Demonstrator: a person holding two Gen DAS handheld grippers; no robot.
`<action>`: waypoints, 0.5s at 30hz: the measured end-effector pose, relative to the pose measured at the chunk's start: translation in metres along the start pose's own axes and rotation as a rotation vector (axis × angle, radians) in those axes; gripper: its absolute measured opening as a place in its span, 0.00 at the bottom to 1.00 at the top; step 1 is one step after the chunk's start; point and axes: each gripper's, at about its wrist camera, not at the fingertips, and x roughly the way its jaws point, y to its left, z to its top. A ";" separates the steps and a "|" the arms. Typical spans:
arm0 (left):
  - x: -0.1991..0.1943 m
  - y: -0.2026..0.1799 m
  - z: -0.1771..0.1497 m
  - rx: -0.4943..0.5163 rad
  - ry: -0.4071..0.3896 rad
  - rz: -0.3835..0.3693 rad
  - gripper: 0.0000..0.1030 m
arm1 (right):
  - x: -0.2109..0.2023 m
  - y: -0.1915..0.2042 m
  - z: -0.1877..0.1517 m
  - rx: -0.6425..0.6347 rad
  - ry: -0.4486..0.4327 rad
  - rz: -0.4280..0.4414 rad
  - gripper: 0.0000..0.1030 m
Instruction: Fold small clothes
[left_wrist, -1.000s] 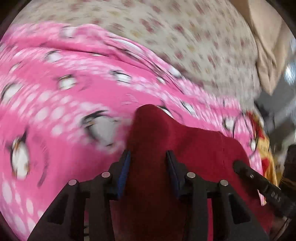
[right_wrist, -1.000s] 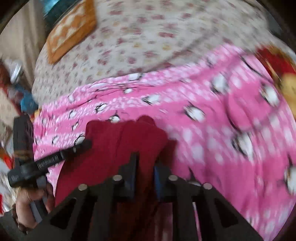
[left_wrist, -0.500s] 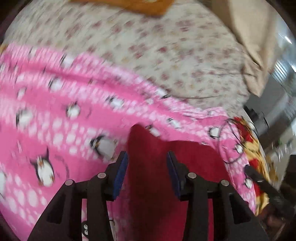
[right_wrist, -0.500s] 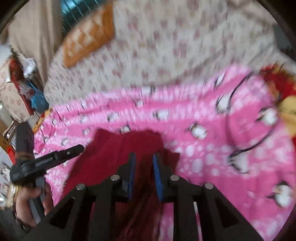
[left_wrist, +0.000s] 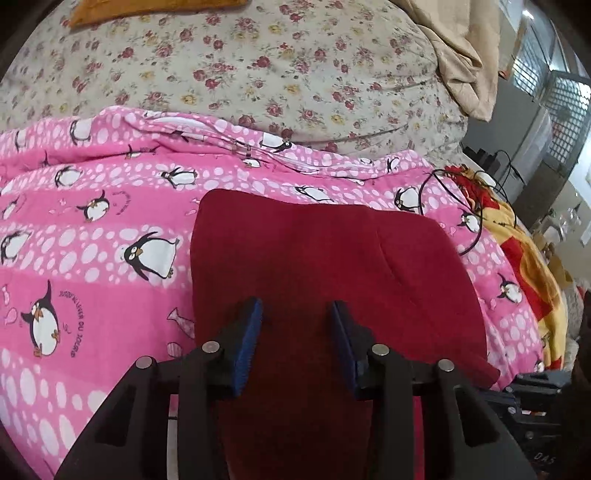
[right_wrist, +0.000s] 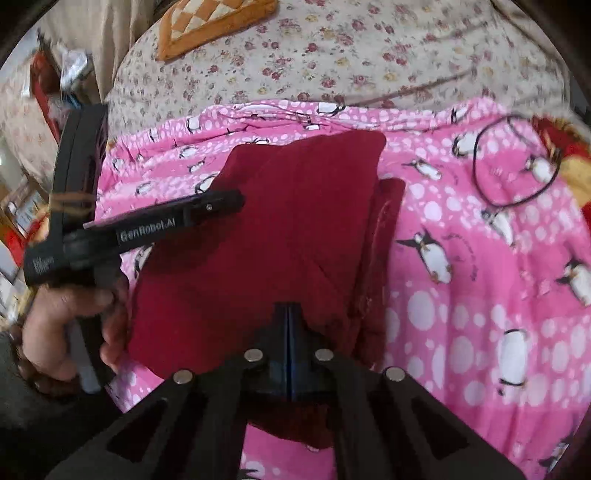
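A dark red garment (left_wrist: 325, 266) lies folded flat on the pink penguin blanket (left_wrist: 92, 258). It also shows in the right wrist view (right_wrist: 295, 229), with a lower layer sticking out along its right edge. My left gripper (left_wrist: 295, 314) is open above the garment's near part, holding nothing. My right gripper (right_wrist: 288, 314) is shut, jaws together, above the garment's near edge; no cloth shows between them. The left gripper's body (right_wrist: 166, 221) and the hand holding it show at the left of the right wrist view.
The blanket lies on a floral bedsheet (left_wrist: 277, 66). An orange cushion (right_wrist: 214, 22) sits at the far side. A black cable (right_wrist: 517, 162) loops on the blanket at right, near a red and yellow cloth (left_wrist: 524, 258). A beige cloth (left_wrist: 461, 48) hangs at far right.
Both grippers pulled back and up from the garment. The garment now lies spread flat rather than bunched. My left gripper opened wider; my right gripper closed fully.
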 end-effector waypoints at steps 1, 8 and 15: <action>-0.003 0.001 0.001 -0.005 0.002 -0.007 0.29 | -0.003 -0.004 -0.001 0.028 -0.015 0.034 0.00; -0.058 -0.003 -0.020 -0.053 -0.032 -0.087 0.29 | -0.046 0.026 -0.021 -0.053 -0.146 0.075 0.03; -0.056 0.000 -0.036 -0.001 -0.016 -0.101 0.31 | -0.016 0.009 -0.024 0.016 0.003 0.048 0.02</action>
